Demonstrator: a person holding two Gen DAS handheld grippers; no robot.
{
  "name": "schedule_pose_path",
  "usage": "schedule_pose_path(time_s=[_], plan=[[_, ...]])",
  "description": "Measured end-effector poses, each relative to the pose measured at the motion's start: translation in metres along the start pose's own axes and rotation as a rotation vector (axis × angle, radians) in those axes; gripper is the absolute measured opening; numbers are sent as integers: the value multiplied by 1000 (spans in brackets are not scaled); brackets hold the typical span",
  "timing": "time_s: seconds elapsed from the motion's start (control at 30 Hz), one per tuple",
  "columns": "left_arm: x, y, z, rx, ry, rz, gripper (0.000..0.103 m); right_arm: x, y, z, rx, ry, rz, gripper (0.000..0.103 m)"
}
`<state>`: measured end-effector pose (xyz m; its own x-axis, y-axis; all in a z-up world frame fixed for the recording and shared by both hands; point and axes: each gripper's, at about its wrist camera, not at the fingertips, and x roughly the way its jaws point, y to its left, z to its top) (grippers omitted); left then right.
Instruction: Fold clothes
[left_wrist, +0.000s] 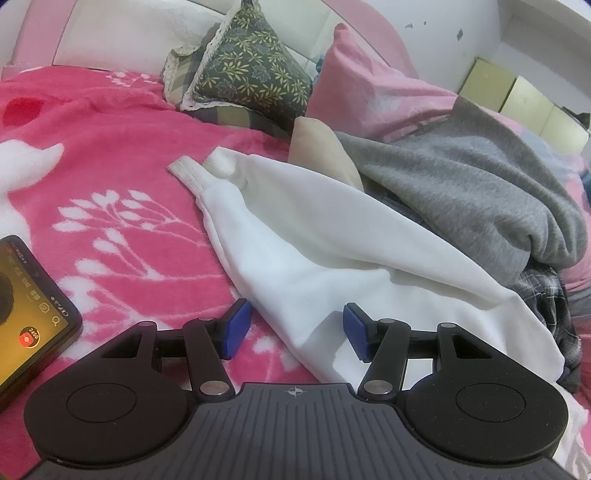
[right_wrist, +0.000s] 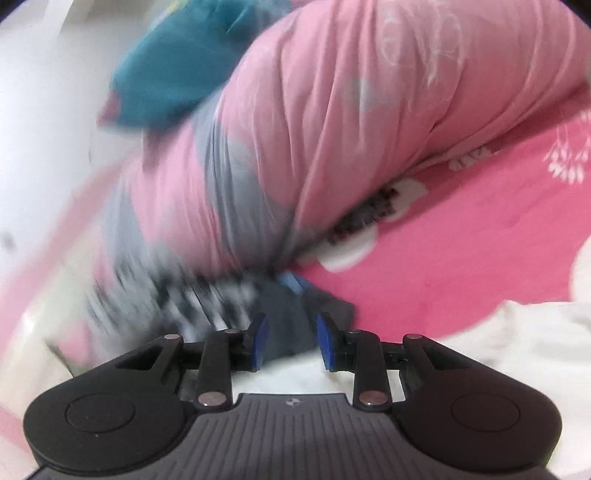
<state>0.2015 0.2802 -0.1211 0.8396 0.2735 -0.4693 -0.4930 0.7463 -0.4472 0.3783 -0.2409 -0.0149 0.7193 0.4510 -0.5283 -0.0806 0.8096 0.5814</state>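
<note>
On the pink floral blanket (left_wrist: 110, 166) lie a white garment (left_wrist: 314, 251) and grey sweater (left_wrist: 480, 192); both the left gripper (left_wrist: 293, 332) and right gripper (right_wrist: 290, 341) are spread, grasping nothing.

The left gripper (left_wrist: 295, 334) has a dark grey ribbed body with a small crosshair mark at 12 o'clock on its top edge, flanked by two matte black rounded housings, each bearing a circular recess. Black linkage arms joined by silver rivets carry blue ribbed pads (left_wrist: 236, 328). The right gripper (right_wrist: 290, 341) shares the same build: black housings, silver pivots, blue pads (right_wrist: 325, 343), crosshair mark.
</note>
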Motion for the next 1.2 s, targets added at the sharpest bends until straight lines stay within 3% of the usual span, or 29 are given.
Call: schedule_pose_path(time_s=[0.13,0.23,0.3,0.4,0.57,0.63,0.73,0.8,0.93,1.07,1.2], plan=[[0,1,0,-3,-3,2,56,53,20,-41,-191,152,-75,28],[0,0,0,-2,-2,3,57,93,18,-50,-203,149,-138,28],[0,-1,1,-1,0,3,57,108,0,-38,-88,112,-137,27],[0,-1,1,-3,-4,-7,59,100,-32,-10,138,70,-51,28],[-11,-5,3,14,-45,-46,63,-10,-72,24,224,-95,-23,30],[-28,-9,4,31,-98,-97,65,-62,-80,25,168,-135,-71,30],[-56,-35,3,102,-127,-182,67,-116,-87,19,43,-106,-196,30],[-67,-67,-2,210,-89,-263,68,-125,-89,11,-42,-52,-247,29],[-65,-154,-31,422,135,-445,68,-109,-87,-4,-175,41,-283,28],[-36,-233,-77,589,247,-497,66,-69,-80,-9,-292,89,-352,26],[-10,-274,-116,650,271,-533,65,-58,-90,1,-387,87,-397,34]])
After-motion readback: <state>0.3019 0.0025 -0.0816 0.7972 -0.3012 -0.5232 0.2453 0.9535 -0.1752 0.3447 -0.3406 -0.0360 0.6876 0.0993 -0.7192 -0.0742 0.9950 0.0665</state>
